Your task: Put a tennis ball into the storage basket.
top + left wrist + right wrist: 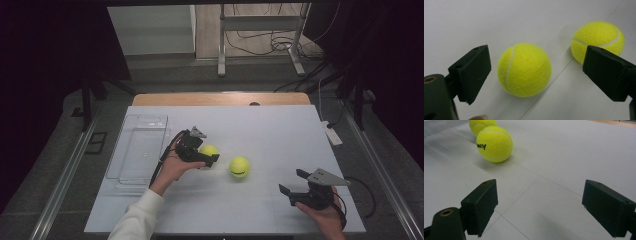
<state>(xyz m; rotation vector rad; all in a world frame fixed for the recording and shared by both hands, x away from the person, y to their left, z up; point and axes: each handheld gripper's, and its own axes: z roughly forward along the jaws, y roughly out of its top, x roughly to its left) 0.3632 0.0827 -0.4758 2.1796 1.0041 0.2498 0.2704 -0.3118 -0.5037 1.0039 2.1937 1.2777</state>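
The left gripper [204,150] sits over the near ball [209,150], jaws spread wide on either side of it, pads clear of the felt. In the left gripper view that ball [524,70] lies between the two black jaws with white table showing on both flanks, and the far ball [598,40] peeks out behind the right-hand jaw. The two balls lie near each other but apart, around the middle of the table [270,130]. The far ball [239,167] rests in the open, bare surface all around it. Left of the action, a clear tray [137,150] runs along the table's left edge, close beside the hand. The right gripper [295,182] waits by the near right corner, jaws spread with nothing between them, a wide stretch of table ahead up to the printed ball [494,143].
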